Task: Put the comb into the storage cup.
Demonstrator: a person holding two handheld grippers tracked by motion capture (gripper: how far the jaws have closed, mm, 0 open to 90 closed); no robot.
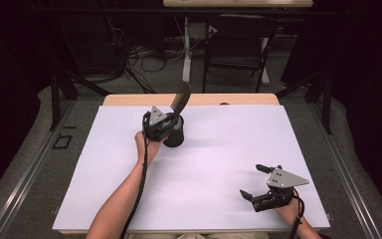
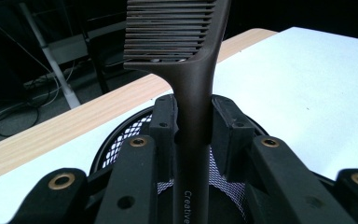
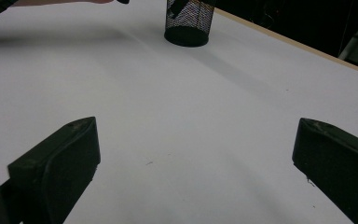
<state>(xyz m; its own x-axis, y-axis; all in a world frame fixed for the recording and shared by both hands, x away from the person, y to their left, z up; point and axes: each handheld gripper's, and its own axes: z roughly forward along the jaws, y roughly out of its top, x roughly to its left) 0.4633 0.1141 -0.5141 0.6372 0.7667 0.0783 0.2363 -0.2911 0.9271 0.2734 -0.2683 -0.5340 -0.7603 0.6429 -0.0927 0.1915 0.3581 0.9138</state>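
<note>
A dark brown comb stands nearly upright with its handle pinched between the pads of my left gripper. Its toothed head rises above the gripper and leans to the right in the high view. Below the jaws sits a black mesh cup, and the comb's handle reaches down into it. In the high view the left gripper is right over that cup near the table's far edge. My right gripper rests low at the front right, jaws wide apart, with bare white table between them.
The white tabletop has a wooden strip along its far edge. Beyond it stand a folding chair and a desk leg with cables on the floor. The mesh cup also stands far ahead in the right gripper view.
</note>
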